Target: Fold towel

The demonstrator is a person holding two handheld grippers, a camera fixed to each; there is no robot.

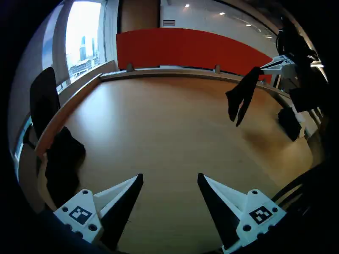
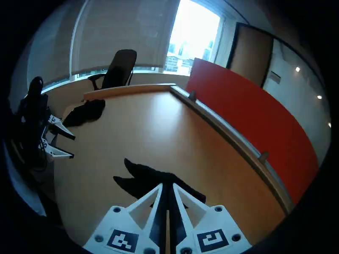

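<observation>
Two grippers work over the desk [image 1: 169, 127]. The left gripper [image 1: 169, 175] hovers with jaws spread wide and empty. The right gripper [image 2: 168, 186] is clenched on a black towel [image 1: 241, 95] that dangles above the desk. Another dark cloth [image 1: 63, 161] lies at the edge by a chair [image 1: 44, 97].

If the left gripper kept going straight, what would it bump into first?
Probably the wooden tabletop: the open left gripper aims slightly down at it. The dangling black towel hangs off to the side, out of that line, though depth is unclear.
</observation>
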